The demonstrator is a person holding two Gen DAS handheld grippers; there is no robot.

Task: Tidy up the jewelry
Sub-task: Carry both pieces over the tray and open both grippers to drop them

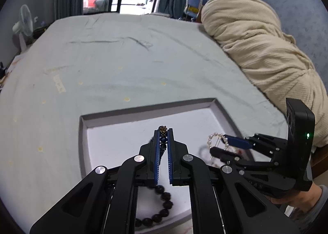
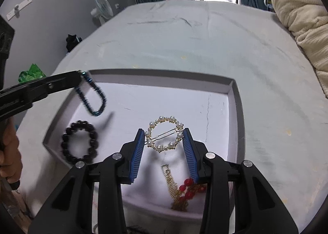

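Nearest the lens in the right wrist view, the right gripper (image 2: 164, 137) stands part open, its blue pads bracing a ring-shaped pearl hair clip (image 2: 164, 134) by its left and right rims, held above the floor of the white tray (image 2: 235, 98). The clip's thin metal bar runs aslant across the ring, from lower left to upper right. Below it, toward the bottom of the frame, lie a gold chain piece (image 2: 172, 184) and red beads (image 2: 187, 188). At upper left the left gripper (image 2: 79, 77) is pinched nearly closed on a blue bead bracelet (image 2: 93, 98) that dangles over the tray's left corner. A dark bead bracelet (image 2: 80, 141) rests directly below it, so I judge the left hand nearer the bracelets.
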